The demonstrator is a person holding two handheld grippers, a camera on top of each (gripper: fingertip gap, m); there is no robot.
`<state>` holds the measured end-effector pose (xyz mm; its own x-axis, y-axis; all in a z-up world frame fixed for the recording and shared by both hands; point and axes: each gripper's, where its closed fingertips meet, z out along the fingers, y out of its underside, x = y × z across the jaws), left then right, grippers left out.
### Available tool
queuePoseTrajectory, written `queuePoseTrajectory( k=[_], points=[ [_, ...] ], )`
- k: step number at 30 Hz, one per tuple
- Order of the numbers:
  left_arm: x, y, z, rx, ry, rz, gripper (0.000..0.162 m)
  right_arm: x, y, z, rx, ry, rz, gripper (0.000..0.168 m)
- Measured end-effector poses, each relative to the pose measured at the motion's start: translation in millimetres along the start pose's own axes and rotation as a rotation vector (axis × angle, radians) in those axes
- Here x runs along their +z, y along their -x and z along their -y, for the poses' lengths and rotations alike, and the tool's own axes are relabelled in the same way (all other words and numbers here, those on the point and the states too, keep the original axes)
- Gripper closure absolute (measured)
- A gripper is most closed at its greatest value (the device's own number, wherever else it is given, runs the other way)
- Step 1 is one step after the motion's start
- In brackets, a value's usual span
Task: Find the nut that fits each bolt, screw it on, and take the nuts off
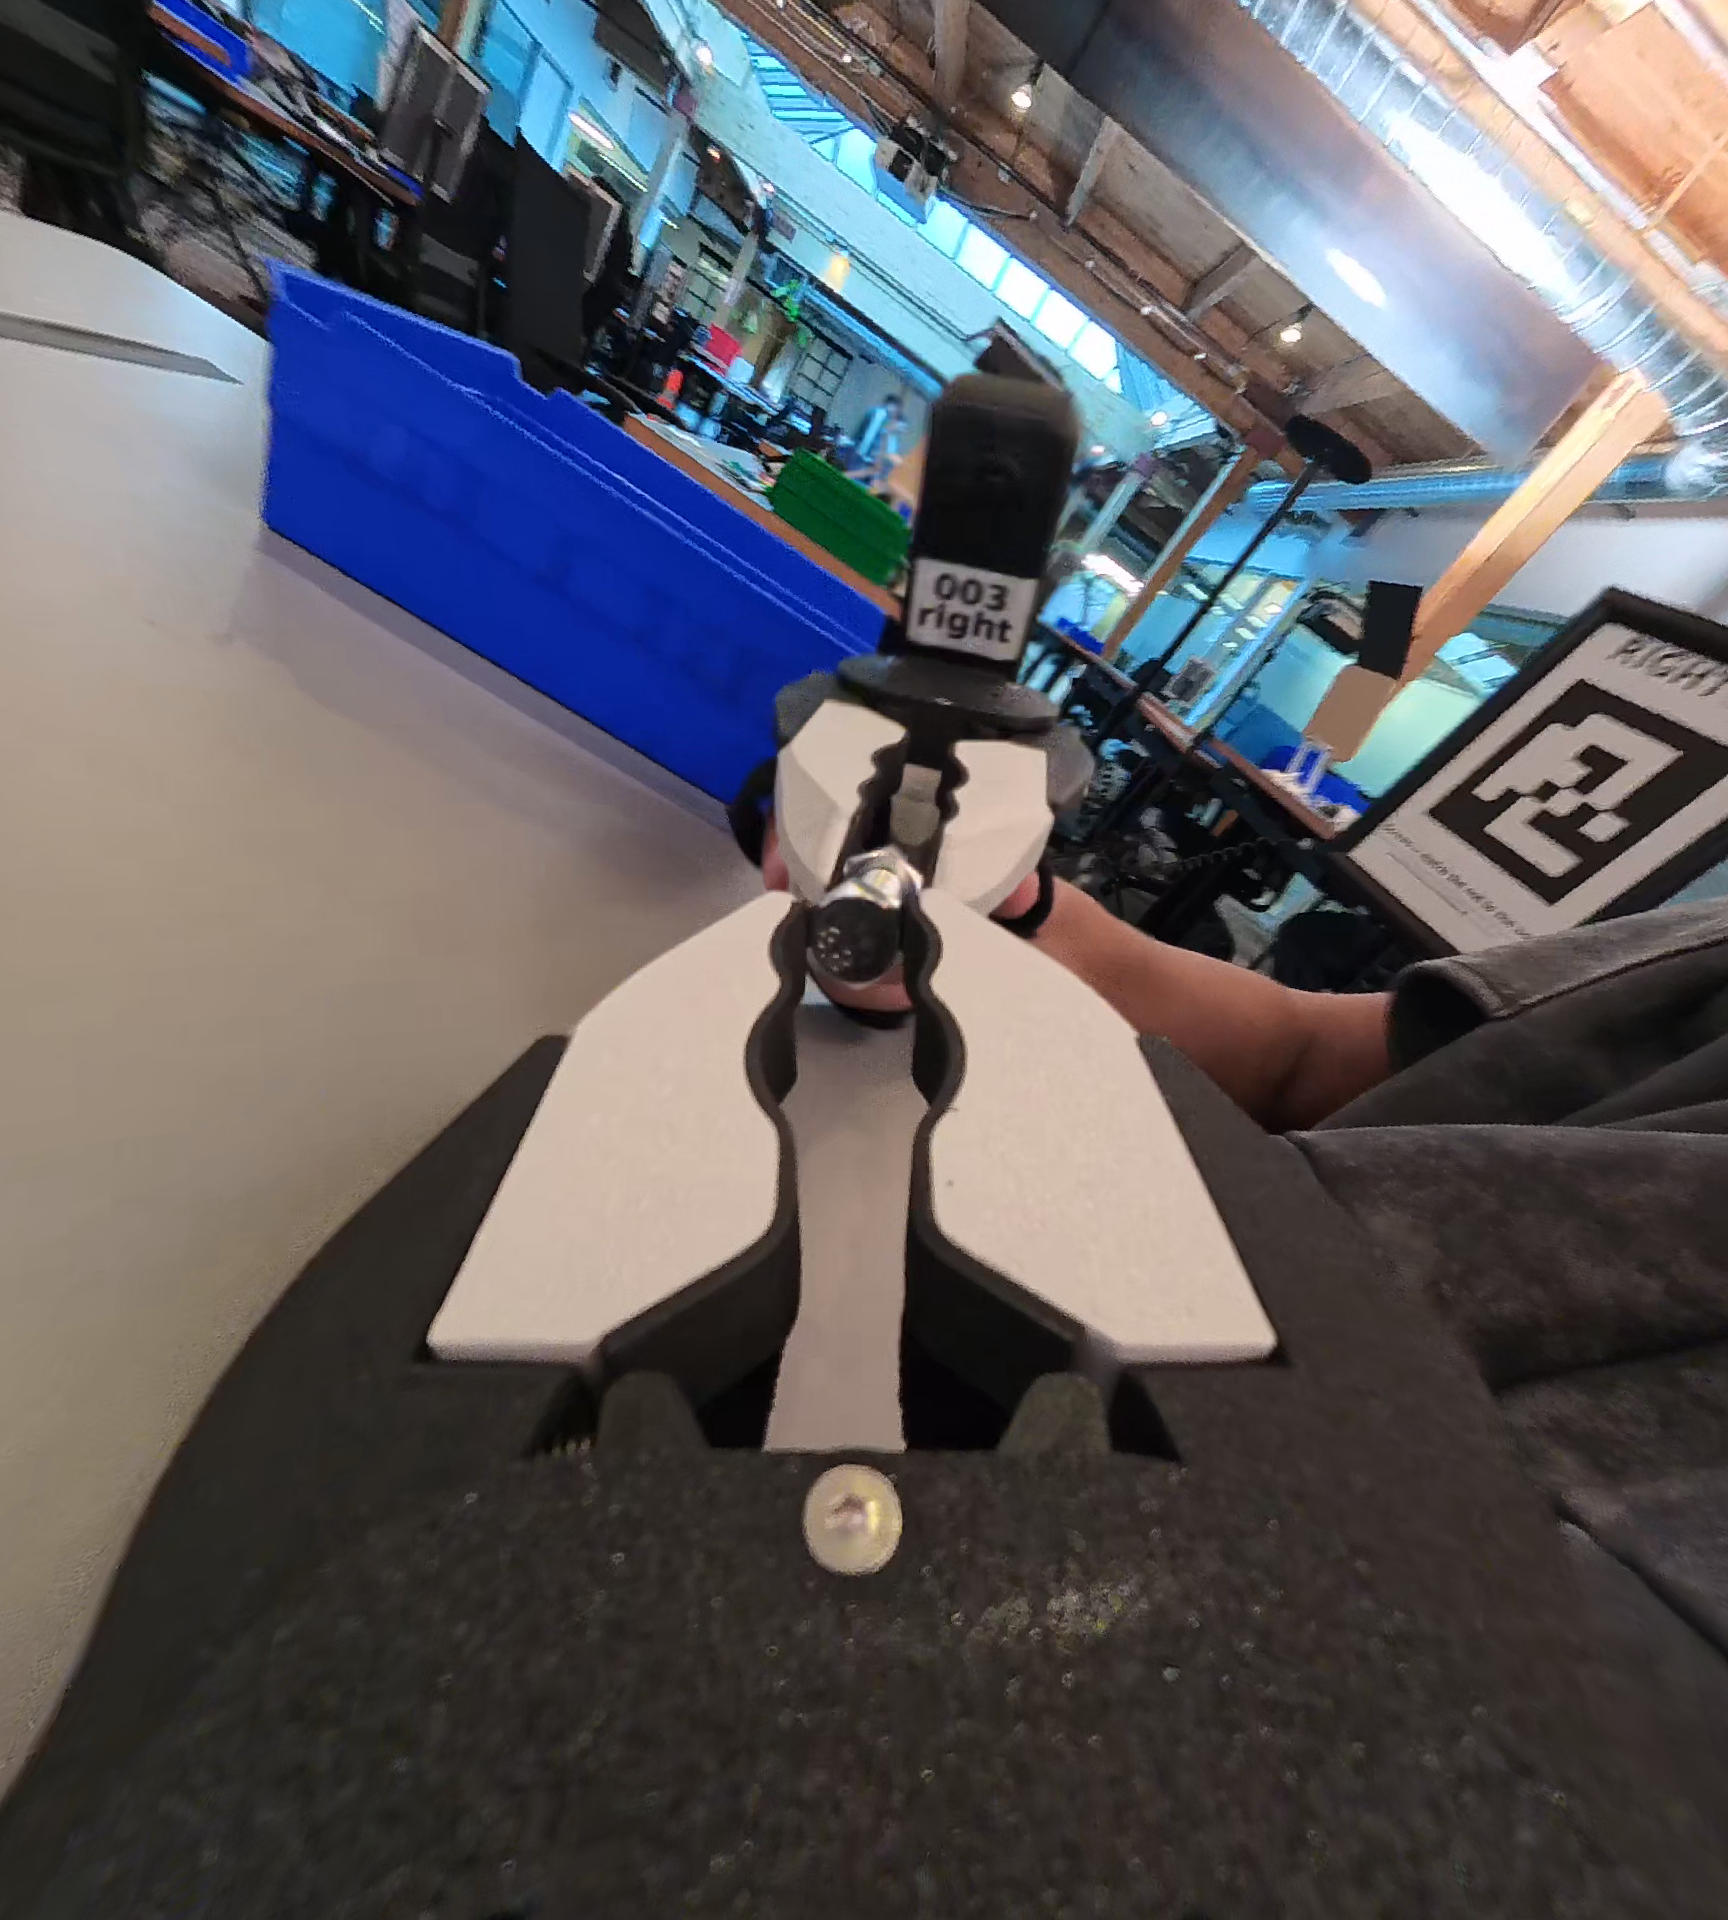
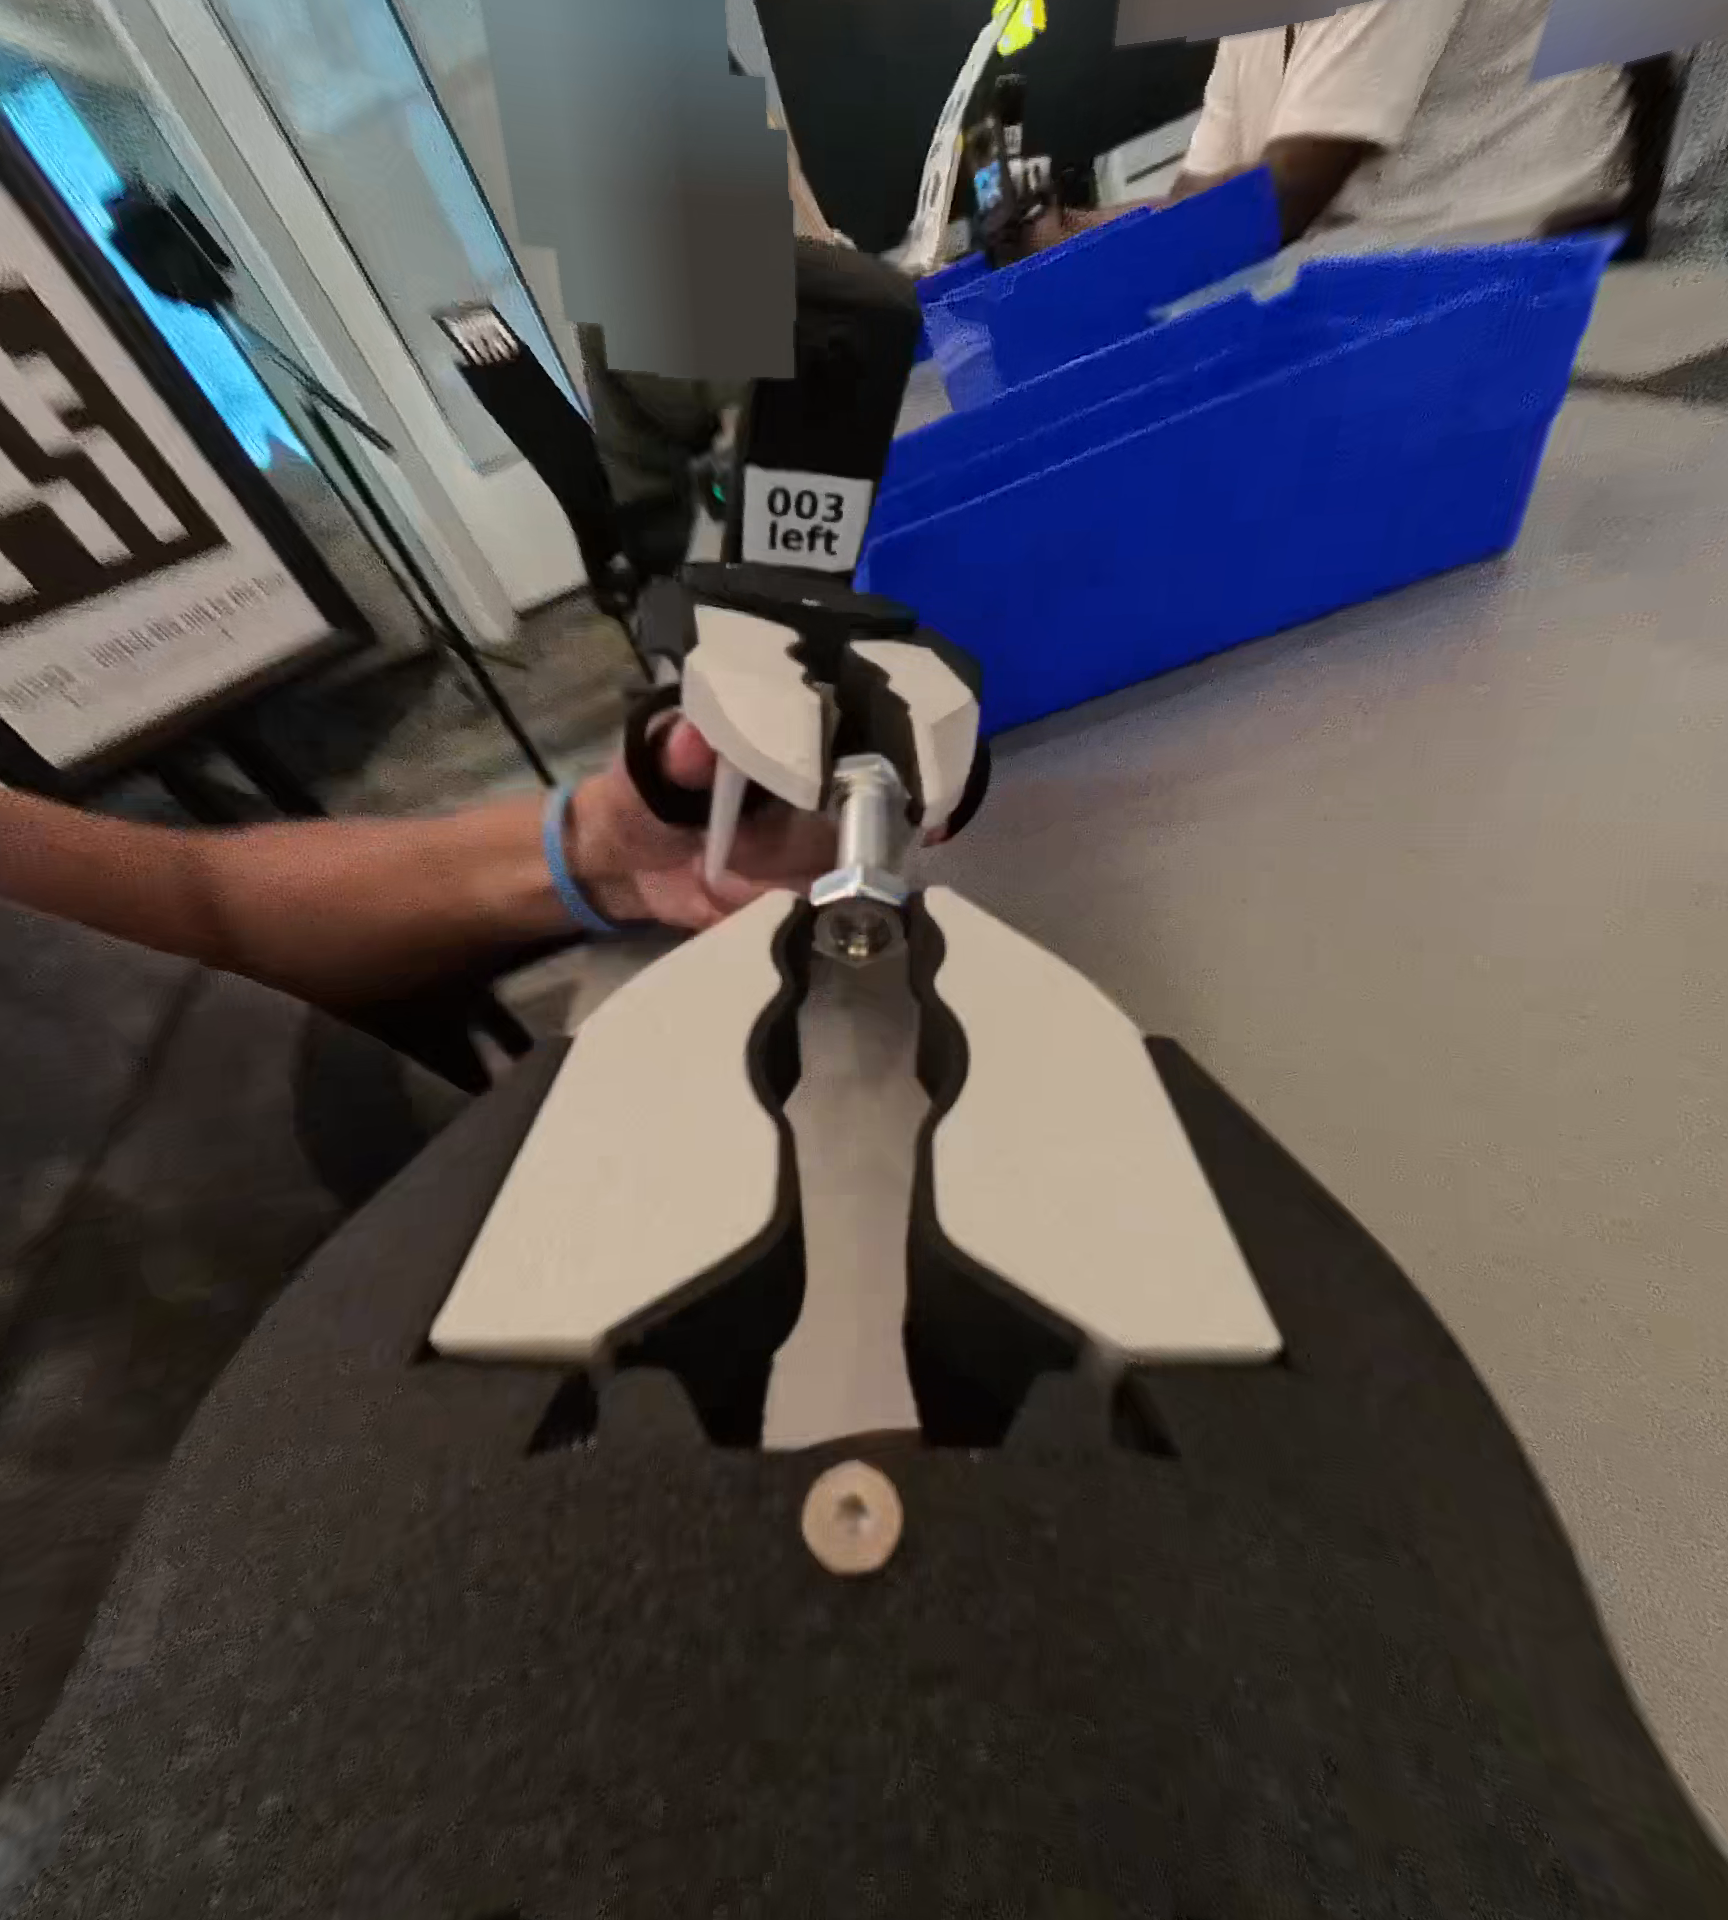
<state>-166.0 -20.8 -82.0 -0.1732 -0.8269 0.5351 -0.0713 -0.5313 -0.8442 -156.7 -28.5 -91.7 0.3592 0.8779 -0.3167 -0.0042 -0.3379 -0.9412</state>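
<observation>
My left gripper (image 1: 852, 935) is shut on the hex head of a silver bolt (image 1: 847, 948), seen end on between its fingertips. The bolt's shaft (image 2: 865, 831) runs straight across to my right gripper (image 2: 855, 925), which is shut on a silver flanged nut (image 2: 855, 896) sitting on the threaded end. The two grippers face each other tip to tip, held in the air at the near edge of the grey table (image 2: 1359, 935). The right gripper also shows opposite in the left wrist view (image 1: 886, 868), and the left gripper in the right wrist view (image 2: 865, 774).
A blue plastic bin (image 1: 527, 540) (image 2: 1203, 520) stands on the table behind the grippers. A framed black-and-white marker board (image 1: 1587, 790) (image 2: 39, 468) stands beside the table. A person in a white shirt (image 2: 1359, 94) is behind the bin. Only a small space, under 4 cm, lies between the two pairs of fingers.
</observation>
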Motion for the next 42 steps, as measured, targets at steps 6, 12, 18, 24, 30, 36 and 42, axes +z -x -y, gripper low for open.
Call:
queuePoseTrajectory(
  k=[6, 12, 18, 24, 30, 36, 42],
  points=[
    [2, -2, -6, -0.068, 0.037, -0.050, 0.145, -4, -2, -5, -0.842, 0.184, -0.357, 0.151],
    [7, 0, -16, -0.148, 0.089, -0.060, 0.145, -10, -4, -10, -1.491, 0.308, -0.557, 0.150],
    [7, -8, -6, -0.073, 0.031, -0.076, 0.145, -8, 3, -10, -1.123, 0.166, -0.480, 0.134],
    [-12, -8, 19, 0.059, -0.096, -0.013, 0.145, -10, 9, 19, -0.291, -0.110, -0.191, 0.130],
    [-15, -3, 18, 0.179, -0.073, 0.074, 0.145, 2, 0, 21, 0.744, -0.192, 0.274, 0.121],
    [-8, 1, 8, 0.234, -0.011, 0.119, 0.145, 9, -2, 9, 0.884, -0.187, 0.323, 0.144],
    [-9, 1, 9, 0.156, -0.025, 0.083, 0.145, 10, -3, 9, 0.550, -0.144, 0.139, 0.150]
  ],
)
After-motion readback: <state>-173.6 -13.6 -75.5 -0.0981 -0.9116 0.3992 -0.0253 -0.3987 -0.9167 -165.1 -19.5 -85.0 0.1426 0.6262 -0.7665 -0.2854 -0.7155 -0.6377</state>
